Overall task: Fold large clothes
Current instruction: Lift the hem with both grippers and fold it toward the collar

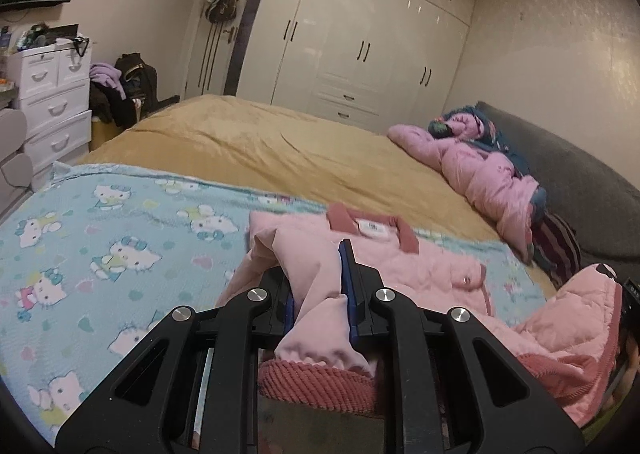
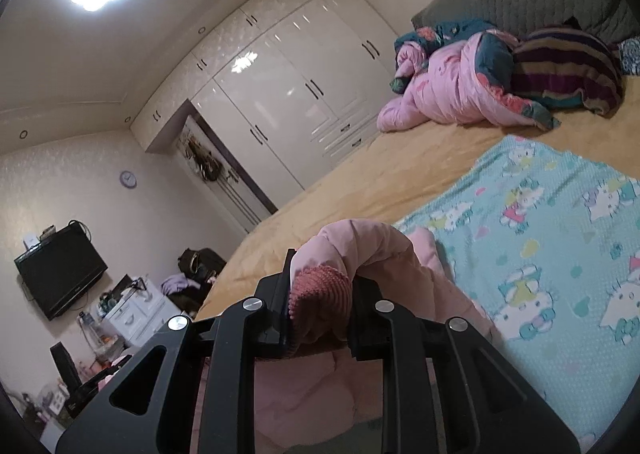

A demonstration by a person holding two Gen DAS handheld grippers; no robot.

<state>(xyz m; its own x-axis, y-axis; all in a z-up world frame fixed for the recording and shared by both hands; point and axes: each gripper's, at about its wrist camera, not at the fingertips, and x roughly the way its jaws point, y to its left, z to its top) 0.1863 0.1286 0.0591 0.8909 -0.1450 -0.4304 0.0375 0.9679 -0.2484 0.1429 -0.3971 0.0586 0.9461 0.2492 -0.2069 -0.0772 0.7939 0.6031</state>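
Observation:
A pink padded jacket point(image 1: 420, 258) with a dark pink ribbed collar lies on the Hello Kitty blanket point(image 1: 100, 238) on the bed. My left gripper point(image 1: 320, 286) is shut on one sleeve near its ribbed cuff point(image 1: 316, 378) and holds it above the blanket. My right gripper point(image 2: 320, 290) is shut on the other sleeve at its ribbed cuff point(image 2: 320, 298), lifted over the blanket point(image 2: 560, 254). The right gripper's sleeve point(image 1: 576, 326) also shows at the right edge of the left wrist view.
A yellow bedspread point(image 1: 280, 142) covers the bed. A pink and teal quilt pile point(image 1: 480, 162) and a striped pillow point(image 2: 568, 70) lie by the grey headboard point(image 1: 580, 182). White wardrobes point(image 1: 360, 46), white drawers point(image 1: 52, 102) and a wall TV point(image 2: 60, 274) stand beyond the bed.

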